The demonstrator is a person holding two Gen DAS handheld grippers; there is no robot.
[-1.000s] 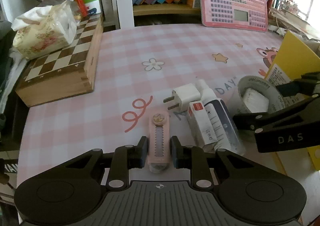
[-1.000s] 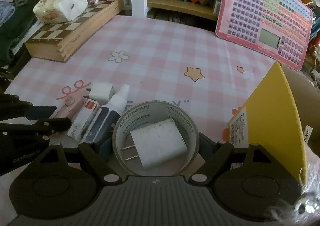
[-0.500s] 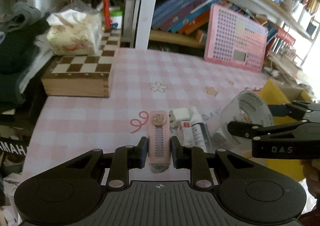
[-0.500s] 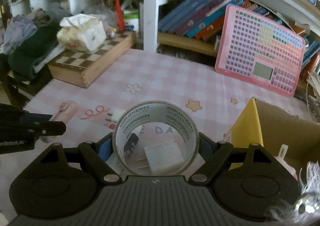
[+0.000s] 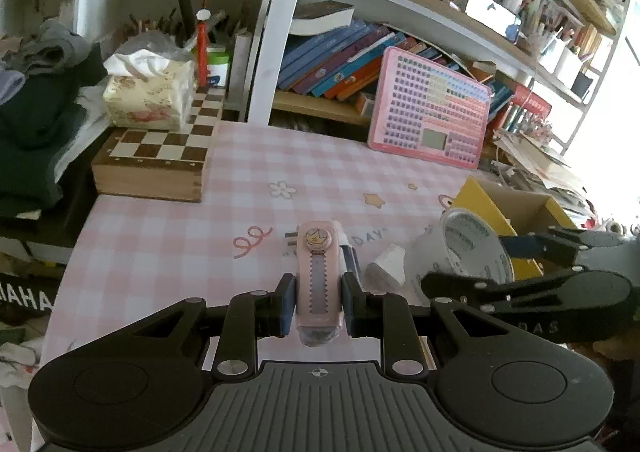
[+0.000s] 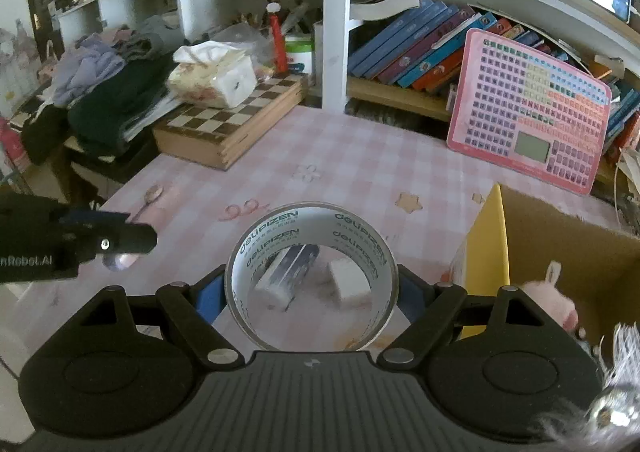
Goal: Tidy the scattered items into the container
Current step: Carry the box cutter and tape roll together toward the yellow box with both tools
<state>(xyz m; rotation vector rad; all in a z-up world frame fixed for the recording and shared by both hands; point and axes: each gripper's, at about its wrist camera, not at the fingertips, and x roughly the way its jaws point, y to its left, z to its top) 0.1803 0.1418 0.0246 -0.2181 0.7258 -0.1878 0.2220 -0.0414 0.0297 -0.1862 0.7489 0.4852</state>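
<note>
My left gripper (image 5: 319,302) is shut on a pink utility knife (image 5: 319,276) and holds it above the checked tablecloth. My right gripper (image 6: 310,290) is shut on a clear tape roll (image 6: 311,278), also lifted; the roll shows in the left wrist view (image 5: 474,252). Below, a white charger (image 6: 348,280) and a dark spray bottle with a small box (image 6: 286,272) lie on the table, seen through the roll. A cardboard box with a yellow flap (image 6: 568,252) stands at the right and holds a pink plush toy (image 6: 550,300).
A wooden chessboard box (image 5: 160,159) with a tissue pack (image 5: 148,95) sits at the back left. A pink keyboard toy (image 5: 430,119) leans on the bookshelf. Clothes pile up off the table's left edge (image 6: 100,99).
Both grippers have risen well above the table with the knife and the tape roll. The charger that sat inside the roll stays on the table.
</note>
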